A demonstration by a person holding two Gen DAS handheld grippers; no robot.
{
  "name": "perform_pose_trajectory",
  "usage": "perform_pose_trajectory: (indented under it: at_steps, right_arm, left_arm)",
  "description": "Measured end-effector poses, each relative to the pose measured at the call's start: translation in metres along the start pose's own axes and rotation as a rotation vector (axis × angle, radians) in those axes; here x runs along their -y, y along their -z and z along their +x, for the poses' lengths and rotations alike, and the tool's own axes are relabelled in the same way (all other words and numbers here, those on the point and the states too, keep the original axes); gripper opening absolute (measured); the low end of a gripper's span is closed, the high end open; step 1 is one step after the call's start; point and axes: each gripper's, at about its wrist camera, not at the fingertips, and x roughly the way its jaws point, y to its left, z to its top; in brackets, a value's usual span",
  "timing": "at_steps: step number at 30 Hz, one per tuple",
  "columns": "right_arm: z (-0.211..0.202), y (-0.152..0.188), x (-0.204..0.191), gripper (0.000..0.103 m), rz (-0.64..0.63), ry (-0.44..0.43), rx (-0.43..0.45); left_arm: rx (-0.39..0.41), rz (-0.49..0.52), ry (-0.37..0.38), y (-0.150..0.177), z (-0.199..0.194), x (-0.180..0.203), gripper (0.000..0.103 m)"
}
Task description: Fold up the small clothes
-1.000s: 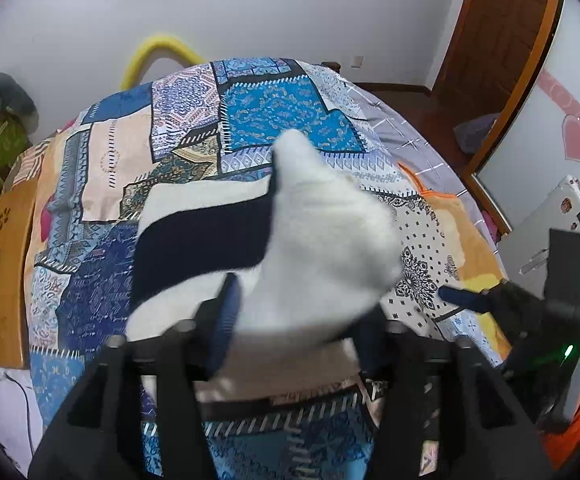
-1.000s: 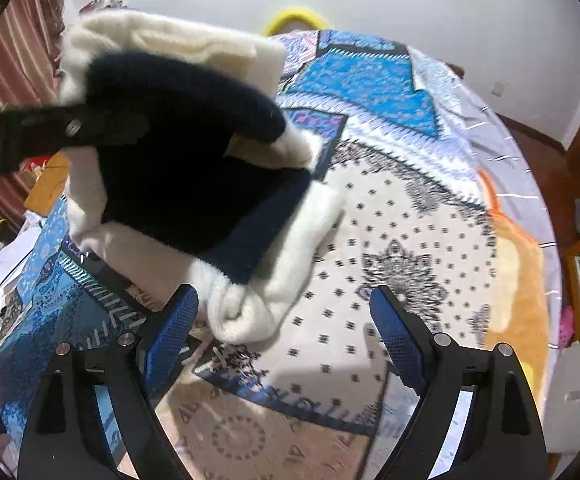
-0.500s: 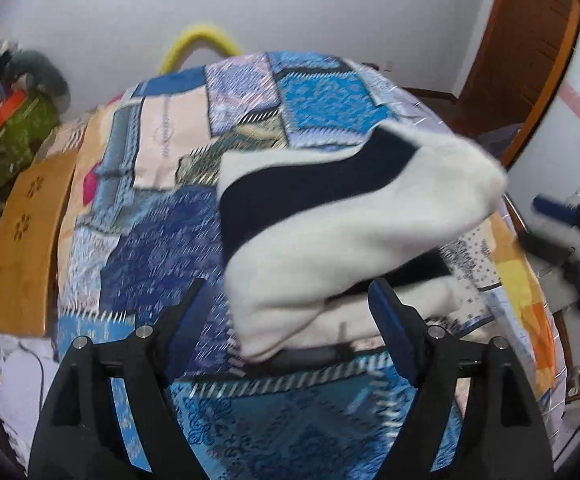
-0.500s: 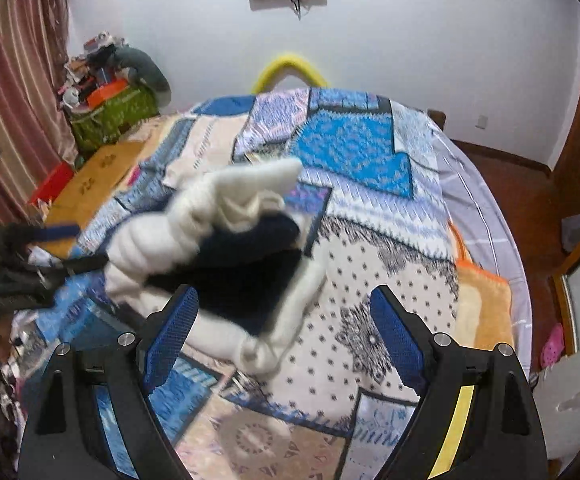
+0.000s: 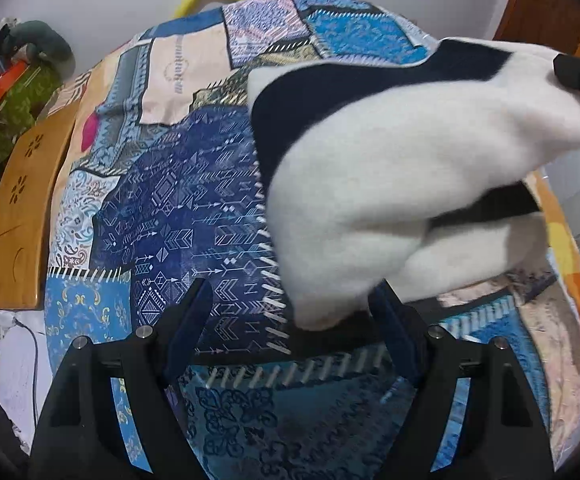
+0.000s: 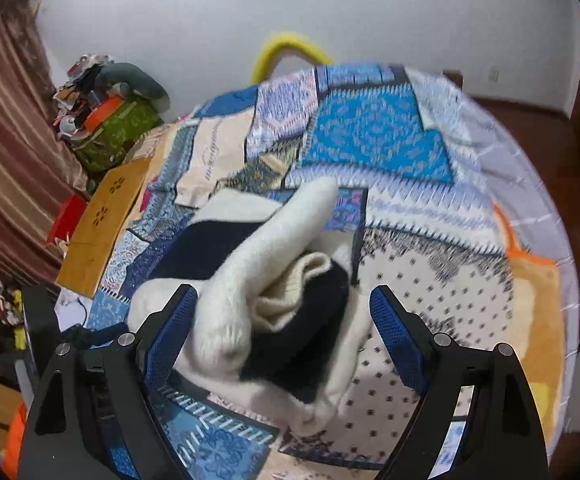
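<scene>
A fluffy white garment with navy bands (image 5: 389,168) lies bunched on the patchwork bedspread (image 5: 178,208). It also shows in the right wrist view (image 6: 274,292), rumpled, with a ribbed cream cuff on top. My left gripper (image 5: 290,320) is open, its right finger close beside the garment's lower edge. My right gripper (image 6: 286,332) is open, with the garment lying between and beyond its fingers. A black tip of the right gripper (image 5: 579,74) shows at the garment's far right corner in the left wrist view.
A wooden board (image 5: 22,216) runs along the bed's left side. A green bag with clutter (image 6: 110,128) stands beyond it. A yellow curved tube (image 6: 286,46) is at the bed's far end. A striped curtain (image 6: 6,160) hangs at the left.
My left gripper has let go of the garment and opened. The garment has dropped onto the bed. My right gripper has drawn back and now has the garment in front of it.
</scene>
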Motion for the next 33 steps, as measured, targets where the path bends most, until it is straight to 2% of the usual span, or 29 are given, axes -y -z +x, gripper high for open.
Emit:
perform_pose_trajectory:
  at_steps: [5, 9, 10, 12, 13, 18, 21, 27, 33]
  right_arm:
    - [0.028, 0.01, 0.009, 0.086, 0.05, -0.022, -0.075]
    - [0.043, 0.016, 0.019, 0.085, 0.1, -0.046, -0.122]
    - [0.046, 0.018, 0.02, 0.084, 0.109, -0.05, -0.13]
    - [0.049, 0.019, 0.019, 0.071, 0.116, -0.067, -0.142]
    - [0.049, 0.019, 0.018, 0.068, 0.118, -0.073, -0.144]
    - [0.042, 0.012, 0.007, 0.039, 0.076, -0.074, -0.114]
    - [0.033, 0.007, -0.003, 0.028, 0.028, -0.068, -0.074]
    - [0.001, -0.006, -0.027, 0.024, -0.082, -0.064, 0.028]
    - [-0.023, -0.015, -0.038, 0.024, -0.116, -0.08, 0.085]
  left_arm:
    - [-0.012, -0.055, 0.061, 0.003, 0.013, -0.015, 0.082]
    - [-0.002, -0.067, 0.073, 0.007, 0.016, -0.018, 0.085]
    - [0.0, -0.068, 0.075, 0.008, 0.017, -0.018, 0.086]
    - [0.001, -0.07, 0.076, 0.008, 0.018, -0.018, 0.086]
    - [0.002, -0.073, 0.077, 0.008, 0.017, -0.018, 0.086]
    - [0.027, -0.06, 0.072, 0.007, 0.01, -0.016, 0.085]
    - [0.043, -0.044, 0.062, 0.008, 0.006, -0.015, 0.085]
    - [0.04, -0.107, 0.098, 0.007, 0.003, -0.023, 0.085]
    - [0.07, -0.171, 0.153, 0.012, -0.006, -0.04, 0.086]
